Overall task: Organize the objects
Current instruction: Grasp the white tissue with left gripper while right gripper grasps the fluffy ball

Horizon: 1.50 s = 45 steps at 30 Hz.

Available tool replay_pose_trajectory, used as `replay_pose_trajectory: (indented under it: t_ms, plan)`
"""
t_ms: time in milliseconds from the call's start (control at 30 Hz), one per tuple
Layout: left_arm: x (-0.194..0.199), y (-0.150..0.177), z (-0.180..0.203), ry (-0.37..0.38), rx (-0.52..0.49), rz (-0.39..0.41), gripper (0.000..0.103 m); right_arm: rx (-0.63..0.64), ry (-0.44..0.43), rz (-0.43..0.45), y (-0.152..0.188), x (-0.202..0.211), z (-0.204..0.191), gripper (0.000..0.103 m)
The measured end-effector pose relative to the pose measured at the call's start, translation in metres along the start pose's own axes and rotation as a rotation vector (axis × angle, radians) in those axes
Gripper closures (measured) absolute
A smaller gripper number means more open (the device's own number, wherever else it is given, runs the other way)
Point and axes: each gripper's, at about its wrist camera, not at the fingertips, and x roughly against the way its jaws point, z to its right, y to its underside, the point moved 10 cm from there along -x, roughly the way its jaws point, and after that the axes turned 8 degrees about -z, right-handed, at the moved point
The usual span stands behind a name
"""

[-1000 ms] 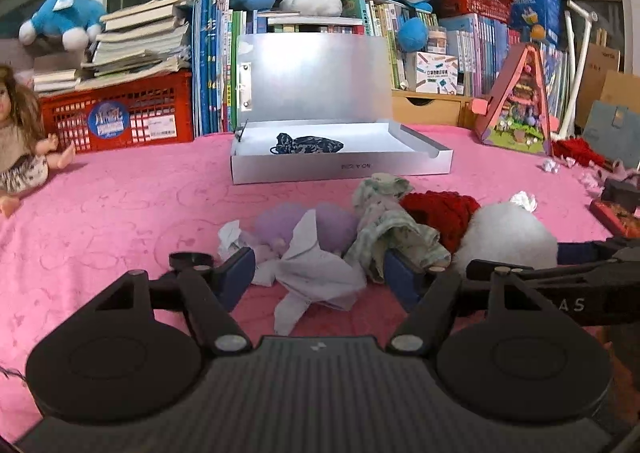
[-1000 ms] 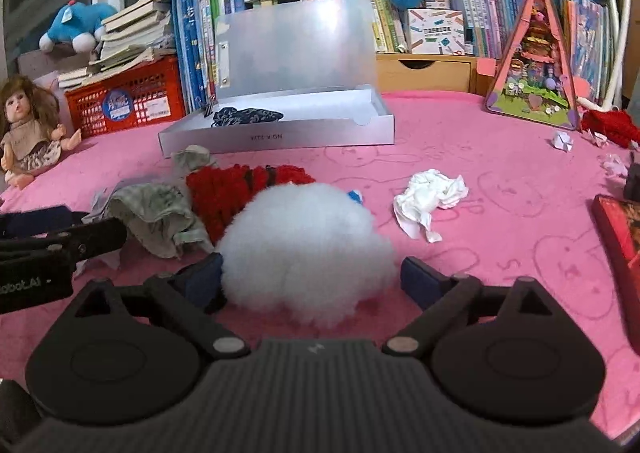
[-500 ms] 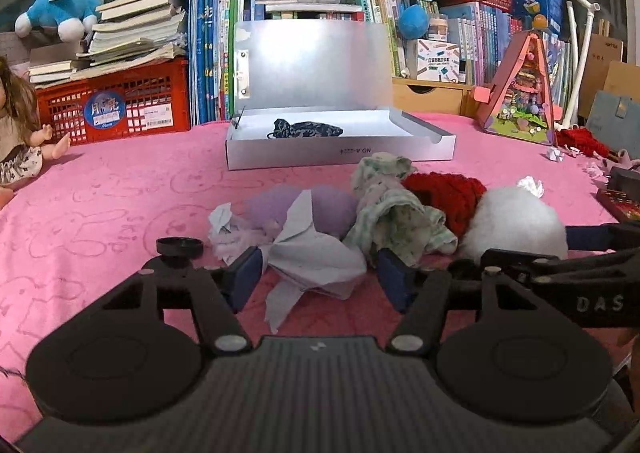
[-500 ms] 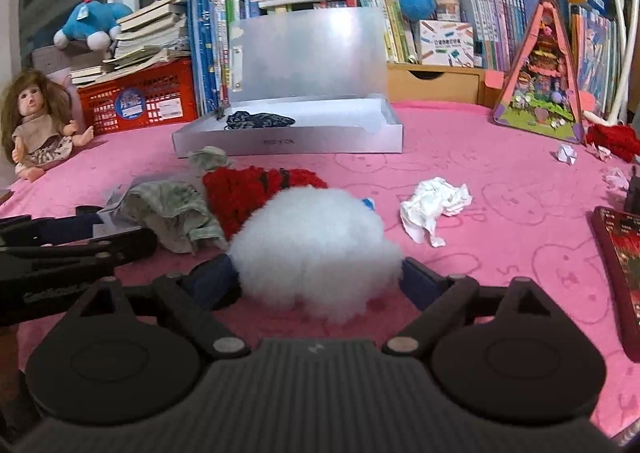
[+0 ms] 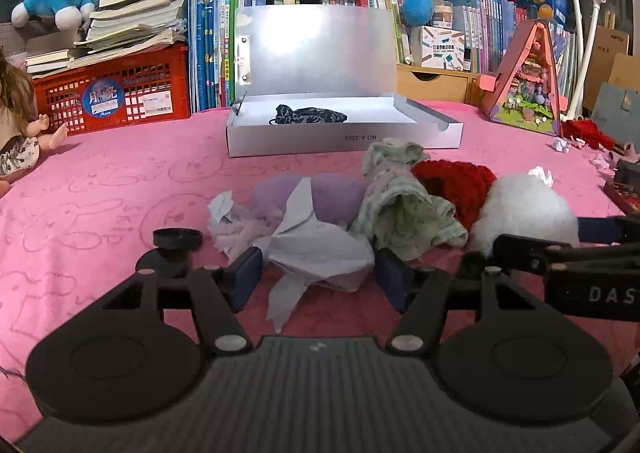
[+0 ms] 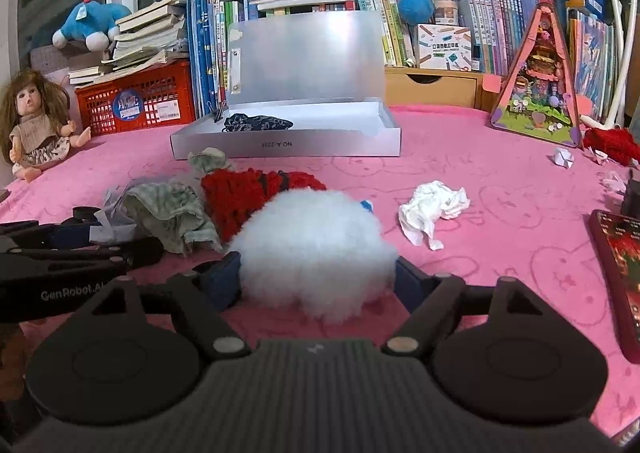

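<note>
Since a second ago our left gripper (image 5: 318, 277) jaws narrow around the crumpled paper (image 5: 316, 249), right gripper (image 6: 316, 281) jaws around the white fluff ball (image 6: 312, 249), both before the silver box (image 5: 344, 137); contact unclear.

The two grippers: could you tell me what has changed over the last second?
Both jaws narrowed: the left gripper around the crumpled paper, the right gripper around the white fluff ball. Neither is lifted yet. The pile and the box stayed put.
</note>
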Motion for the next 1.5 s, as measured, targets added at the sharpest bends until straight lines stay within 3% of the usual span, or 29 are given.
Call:
replay_pose_trajectory:
  t_ms: [133,233,400,633,1500]
  plan:
    - [0.002,0.000,-0.002,-0.012,0.000,0.003,0.035,0.031,0.007,0.000,-0.002,-0.003,-0.007,0.025]
    - [0.006,0.001,-0.004,-0.013,0.007,0.016,0.043,0.042,-0.001,0.005,-0.001,0.000,-0.009,0.029]
    - [0.010,0.002,-0.001,-0.021,0.001,0.031,0.047,0.027,-0.013,0.005,-0.001,0.005,-0.006,0.030]
    - [0.023,-0.007,0.003,-0.018,-0.032,0.058,0.047,0.026,-0.013,0.022,-0.007,0.014,-0.006,0.031]
    - [0.044,-0.060,-0.026,-0.023,0.048,0.081,0.047,-0.035,0.018,0.065,-0.051,0.024,0.020,0.031]
